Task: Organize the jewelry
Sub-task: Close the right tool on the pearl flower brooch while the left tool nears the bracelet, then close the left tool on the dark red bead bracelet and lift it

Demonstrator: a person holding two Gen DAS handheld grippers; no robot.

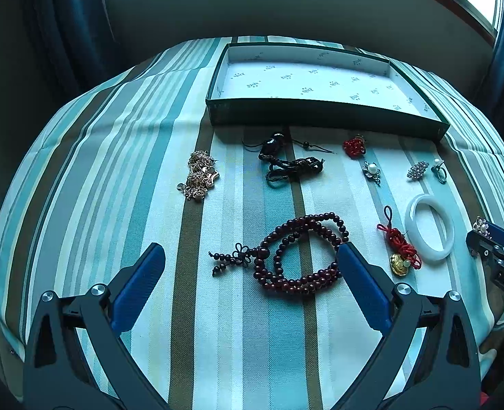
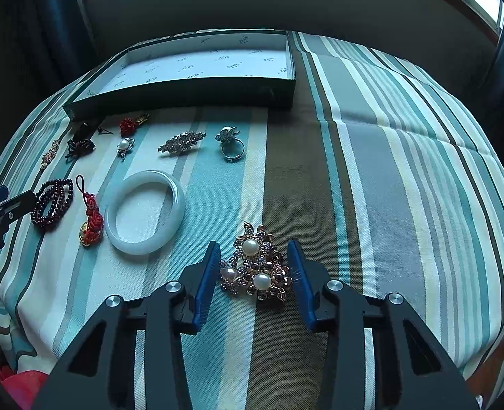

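Observation:
A gold brooch with three pearls lies on the striped cloth. My right gripper is shut on it, a blue pad against each side. From the left wrist view, that brooch and the right gripper show at the right edge. My left gripper stands wide open just above a coiled dark red bead bracelet; its right fingertip overlaps the beads in view. An open dark green box with a white printed lining sits at the back, with nothing in it.
On the cloth lie a white bangle, a red knot charm with a gold piece, a gold chain pile, a black cord necklace, a small red knot, a pearl pin, a rhinestone brooch and a ring.

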